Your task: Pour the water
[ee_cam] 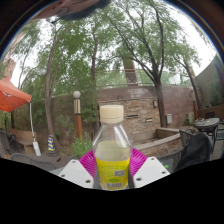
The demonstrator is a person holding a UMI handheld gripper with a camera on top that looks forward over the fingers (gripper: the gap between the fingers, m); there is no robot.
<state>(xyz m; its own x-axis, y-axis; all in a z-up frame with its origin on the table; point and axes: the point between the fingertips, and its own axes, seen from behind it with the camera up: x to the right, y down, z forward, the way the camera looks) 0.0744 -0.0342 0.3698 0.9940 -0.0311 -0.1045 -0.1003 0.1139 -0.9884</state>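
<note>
The gripper [112, 165] is pinching a clear plastic bottle [113, 150], both magenta pads [88, 160] pressed to its sides, and the bottle stands upright between the fingers, raised against a backyard of trees [120, 40] and a stone wall [140, 110]. This looks like the carrying step. Its white cap [112, 114] appears on, so pouring likely needs it off, then a tilt over some vessel I cannot see. Yellow label [113, 165], smooth, ribbed shoulders
</note>
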